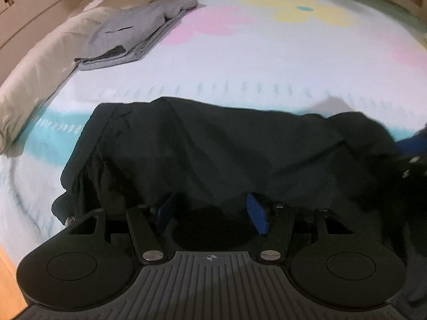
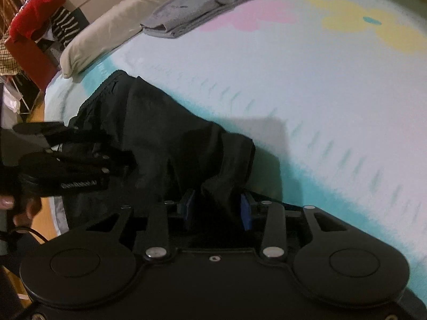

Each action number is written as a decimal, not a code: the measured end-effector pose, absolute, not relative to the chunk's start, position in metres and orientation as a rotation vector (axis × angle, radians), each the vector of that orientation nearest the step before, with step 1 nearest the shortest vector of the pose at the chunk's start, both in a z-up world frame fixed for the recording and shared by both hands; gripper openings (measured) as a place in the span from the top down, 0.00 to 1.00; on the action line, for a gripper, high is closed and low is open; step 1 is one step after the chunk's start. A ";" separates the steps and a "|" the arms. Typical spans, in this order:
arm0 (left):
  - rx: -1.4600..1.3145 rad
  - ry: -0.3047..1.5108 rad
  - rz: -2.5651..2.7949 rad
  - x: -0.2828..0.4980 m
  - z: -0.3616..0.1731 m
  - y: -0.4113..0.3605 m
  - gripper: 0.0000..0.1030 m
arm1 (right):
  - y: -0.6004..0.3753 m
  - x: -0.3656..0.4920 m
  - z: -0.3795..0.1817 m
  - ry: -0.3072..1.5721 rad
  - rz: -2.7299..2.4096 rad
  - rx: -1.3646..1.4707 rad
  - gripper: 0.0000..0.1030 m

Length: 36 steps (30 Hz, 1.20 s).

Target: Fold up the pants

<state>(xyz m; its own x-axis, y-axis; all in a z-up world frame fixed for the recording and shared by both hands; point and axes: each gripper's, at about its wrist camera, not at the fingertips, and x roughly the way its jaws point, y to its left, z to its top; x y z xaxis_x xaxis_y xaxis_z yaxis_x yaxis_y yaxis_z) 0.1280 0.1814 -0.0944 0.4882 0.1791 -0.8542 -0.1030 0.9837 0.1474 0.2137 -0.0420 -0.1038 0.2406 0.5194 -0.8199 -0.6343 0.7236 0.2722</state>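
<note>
The black pants [image 1: 226, 154] lie bunched along the bed's [image 1: 267, 61] near edge. The left tongs [image 1: 212, 214] and right tongs [image 2: 217, 209] each grasp a fold of them. Grey clothes [image 1: 133, 37] lie folded beyond.

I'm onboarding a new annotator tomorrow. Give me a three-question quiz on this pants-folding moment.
1. True or false: the grey garment near the pillow is already folded.
2. Which colour are the pants being handled? A) red B) black C) yellow
3. Fill in: in the right wrist view, a bunch of pants fabric sits between the blue pads of the right gripper, while the left gripper comes in from the ___ side of the picture.

Key: 1 true; 2 B; 3 left
</note>
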 end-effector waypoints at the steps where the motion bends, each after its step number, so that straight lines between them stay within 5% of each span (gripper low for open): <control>1: 0.065 1.047 0.179 0.128 -0.095 0.185 0.43 | -0.042 0.213 -0.101 1.055 0.793 -0.138 0.54; 15: 0.013 1.058 0.197 0.128 -0.095 0.193 0.41 | -0.034 0.175 -0.088 0.926 0.829 -0.220 0.53; 24: 0.016 1.050 0.198 0.125 -0.096 0.193 0.39 | -0.031 0.208 -0.102 0.998 0.803 -0.046 0.42; 36: 0.013 1.056 0.176 0.122 -0.094 0.197 0.40 | -0.039 0.251 -0.117 1.100 0.755 0.259 0.42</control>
<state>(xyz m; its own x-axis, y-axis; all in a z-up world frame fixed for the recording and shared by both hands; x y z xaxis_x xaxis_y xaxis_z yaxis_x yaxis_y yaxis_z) 0.1221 0.1973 -0.0940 0.4797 0.1505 -0.8644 -0.1384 0.9858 0.0949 0.2511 -0.0395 -0.1167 0.2390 0.6647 -0.7079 -0.4211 0.7278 0.5412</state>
